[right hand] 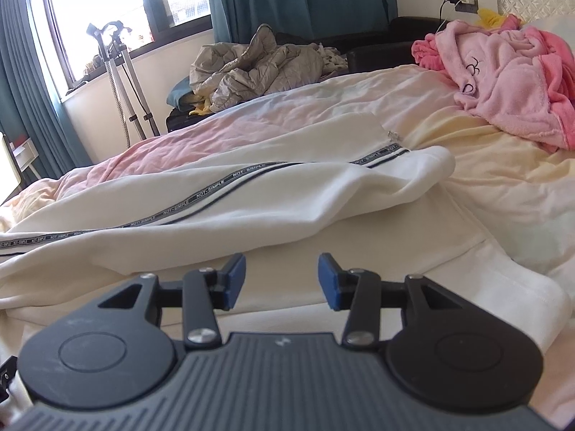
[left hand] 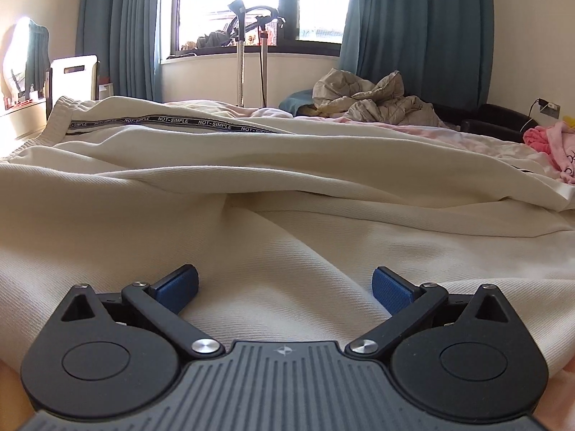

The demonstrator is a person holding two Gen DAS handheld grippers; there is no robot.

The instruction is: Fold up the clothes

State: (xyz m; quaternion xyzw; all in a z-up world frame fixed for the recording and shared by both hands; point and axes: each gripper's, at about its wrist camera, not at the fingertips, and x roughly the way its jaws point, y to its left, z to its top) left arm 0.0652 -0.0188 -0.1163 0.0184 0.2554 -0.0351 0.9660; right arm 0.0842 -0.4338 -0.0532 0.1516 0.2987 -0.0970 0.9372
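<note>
Cream track pants spread on the bed, both grippers open and empty above the fabric.

The cream pants (left hand: 287,186) (right hand: 251,194) lie lengthwise across the bed (right hand: 485,179), ribbed knit, wrinkled, with one leg lapped over the other; a dark side stripe (left hand: 172,124) (right hand: 201,199) reads "NOT-SIMPLE" and runs to the elastic waistband (left hand: 59,115). Cuff end (right hand: 438,160) lies near a pink fleece pile (right hand: 510,79), not touching it. Left gripper (left hand: 285,283): jaws spread wide, blue pads (left hand: 181,285) low over the cloth, nothing held; contact with the fabric unclear. Right gripper (right hand: 282,280): jaws parted to a narrower gap, pads (right hand: 235,276) empty, just above the pants. Grey quilted jacket (right hand: 251,64) heaped beyond the bed, by the teal curtains (left hand: 413,18).
</note>
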